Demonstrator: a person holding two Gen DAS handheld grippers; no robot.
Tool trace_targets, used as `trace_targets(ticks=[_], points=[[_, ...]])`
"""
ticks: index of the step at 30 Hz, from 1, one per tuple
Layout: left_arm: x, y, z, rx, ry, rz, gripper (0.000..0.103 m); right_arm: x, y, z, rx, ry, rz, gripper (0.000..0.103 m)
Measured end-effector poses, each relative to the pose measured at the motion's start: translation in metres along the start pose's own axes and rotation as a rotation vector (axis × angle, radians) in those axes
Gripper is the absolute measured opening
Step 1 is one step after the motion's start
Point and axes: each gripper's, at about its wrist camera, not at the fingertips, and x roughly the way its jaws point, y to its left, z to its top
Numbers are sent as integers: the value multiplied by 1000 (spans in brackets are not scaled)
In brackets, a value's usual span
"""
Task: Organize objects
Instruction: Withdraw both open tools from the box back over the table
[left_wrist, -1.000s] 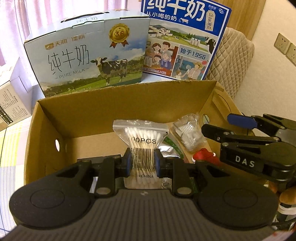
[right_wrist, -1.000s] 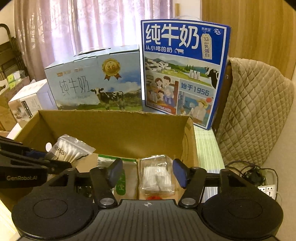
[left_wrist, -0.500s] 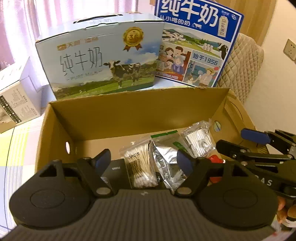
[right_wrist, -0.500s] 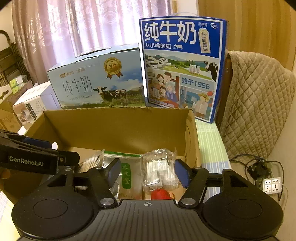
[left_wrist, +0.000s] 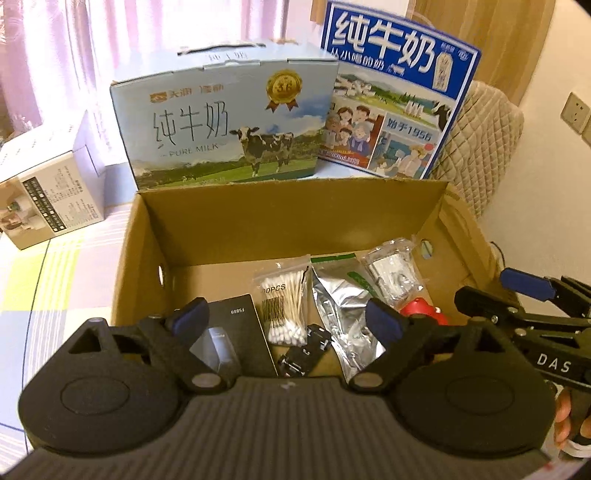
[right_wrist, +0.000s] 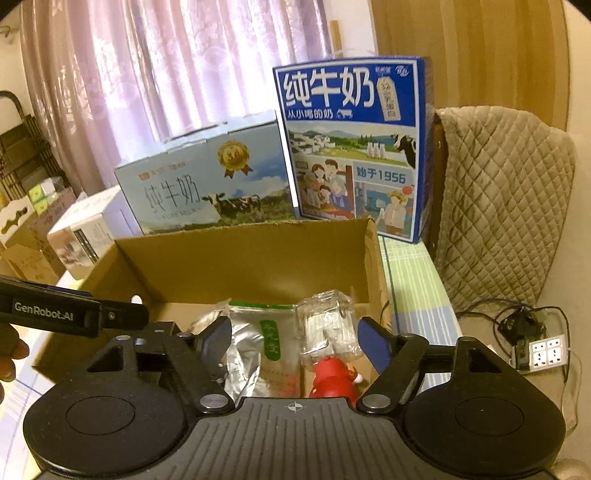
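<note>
An open cardboard box (left_wrist: 288, 218) holds a bag of cotton swabs (left_wrist: 286, 304), a silver foil pouch (left_wrist: 343, 310), a clear packet of white pieces (left_wrist: 393, 271), a red figure (left_wrist: 421, 310), a black box (left_wrist: 240, 332) and a small black clip (left_wrist: 304, 349). My left gripper (left_wrist: 288, 319) is open and empty above the box's near side, over the swabs. My right gripper (right_wrist: 295, 338) is open and empty above the foil pouch (right_wrist: 251, 343), clear packet (right_wrist: 328, 328) and red figure (right_wrist: 332, 376). It also shows in the left wrist view (left_wrist: 517, 295).
Two milk cartons stand behind the box: a pale blue one (left_wrist: 225, 125) and a tall dark blue one (left_wrist: 395, 99). A white box (left_wrist: 48, 199) lies left. A quilted chair back (right_wrist: 502, 199) and a power strip with cables (right_wrist: 543, 352) are right.
My left gripper opened and let go of the bag of cotton swabs, which now lies in the box, then rose and pulled back. My right gripper stayed open and rose slightly.
</note>
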Motion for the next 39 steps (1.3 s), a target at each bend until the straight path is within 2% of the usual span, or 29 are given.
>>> trace_targets(ticks=[16,25,39], points=[[-92,8,-37,-40,-89,-33,93,-80,33,-17,-1,-74,68,76],[-132,13,-72,-45,-100,-51,93,-113,48,-38,-2,-63,89,76],[-168,23,-122,-42,-87,-60,93,-146,70,-74,4,-31,82,77]])
